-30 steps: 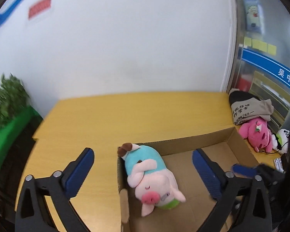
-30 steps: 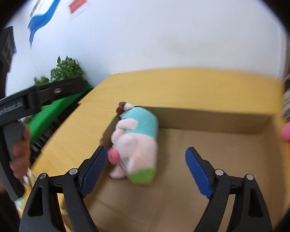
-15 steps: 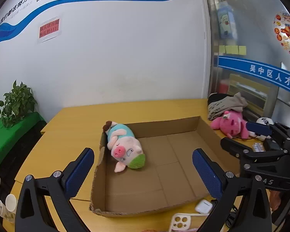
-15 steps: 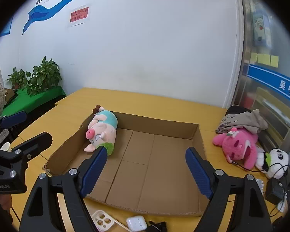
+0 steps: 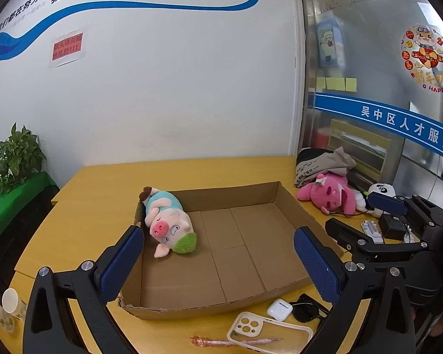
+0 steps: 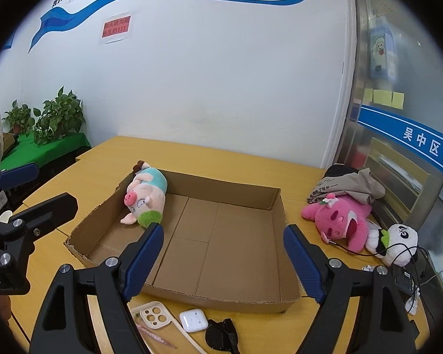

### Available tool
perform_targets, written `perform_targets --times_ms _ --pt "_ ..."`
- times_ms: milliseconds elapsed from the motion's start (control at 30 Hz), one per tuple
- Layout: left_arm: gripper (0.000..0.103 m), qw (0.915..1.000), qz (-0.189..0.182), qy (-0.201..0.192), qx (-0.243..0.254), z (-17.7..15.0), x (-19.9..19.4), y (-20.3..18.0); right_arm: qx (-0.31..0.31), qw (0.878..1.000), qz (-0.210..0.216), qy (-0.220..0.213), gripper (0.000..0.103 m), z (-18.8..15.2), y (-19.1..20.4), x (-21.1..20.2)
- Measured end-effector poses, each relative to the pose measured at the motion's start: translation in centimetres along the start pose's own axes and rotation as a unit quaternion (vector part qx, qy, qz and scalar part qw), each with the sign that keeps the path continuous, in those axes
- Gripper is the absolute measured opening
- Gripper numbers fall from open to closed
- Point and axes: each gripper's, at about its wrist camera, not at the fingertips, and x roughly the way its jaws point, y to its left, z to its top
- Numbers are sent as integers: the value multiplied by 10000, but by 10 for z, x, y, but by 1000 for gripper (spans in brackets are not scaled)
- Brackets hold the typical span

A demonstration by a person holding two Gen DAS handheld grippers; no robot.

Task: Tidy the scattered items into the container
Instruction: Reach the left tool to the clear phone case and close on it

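A shallow cardboard box point(image 5: 292, 212) point(image 6: 276, 203) lies on the yellow table. A pink pig plush in a blue shirt point(image 5: 167, 222) point(image 6: 144, 197) lies in its far left corner. In front of the box lie a phone case point(image 5: 251, 329) point(image 6: 155, 315), a white earbud case point(image 5: 278, 309) point(image 6: 193, 320), dark sunglasses point(image 5: 305, 311) point(image 6: 221, 336) and a pink pen point(image 5: 218, 341) point(image 6: 155, 334). A pink plush point(image 5: 330, 196) point(image 6: 338, 218) and a panda plush point(image 5: 382, 191) point(image 6: 398, 243) lie right of the box. My left gripper point(image 5: 218, 261) and right gripper point(image 6: 223, 261) are open and empty, above the box's near side.
Folded clothes point(image 5: 325, 163) point(image 6: 348, 183) lie behind the pink plush. Cables and a black adapter point(image 6: 403, 277) sit at the right edge. Paper cups point(image 5: 3, 306) stand at the near left. Potted plants point(image 6: 56, 118) stand on a green shelf at the left.
Both grippers have pulled back and up from the box after leaving the pig plush inside. The whole box and the small items in front of it have come into view.
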Motion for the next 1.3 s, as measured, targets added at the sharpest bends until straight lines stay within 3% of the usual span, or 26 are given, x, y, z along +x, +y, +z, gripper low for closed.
perform_targets --times_ms 333,600,800,900,967,1100,1167,1200,1267,1300 --pt "103 9990 -81 430 -105 -14 15 -3 30 9998 77 202 83 -10 -1 6" --pt "103 9926 -373 1109 -318 -43 52 5 147 9981 242 556 83 -32 -8 30" --pt "101 9770 -755 1963 -356 -90 96 8 467 9818 824 1644 83 -108 -18 55" --pt "94 9649 -921 2432 -379 -113 121 6 668 9652 1068 2291 83 -152 -17 66" --pt "85 9554 -1085 2716 -410 -129 138 5 804 9556 1184 2576 83 -170 -17 71" --pt "70 9401 -1222 3142 -509 -151 160 3 912 9532 1206 2618 84 -178 -17 73" --pt "49 9330 -1240 3344 -486 -161 168 1 971 9519 1242 2627 83 -177 -18 73" --pt "48 9339 -1220 3336 -414 -162 167 -1 944 9521 1238 2631 83 -177 -17 72" --pt "24 9324 -1209 3395 -261 -164 165 -5 887 9520 1257 2645 80 -177 -15 69" --pt "24 9306 -1270 3423 -253 -165 164 -6 898 9514 1297 2643 78 -177 -16 66"
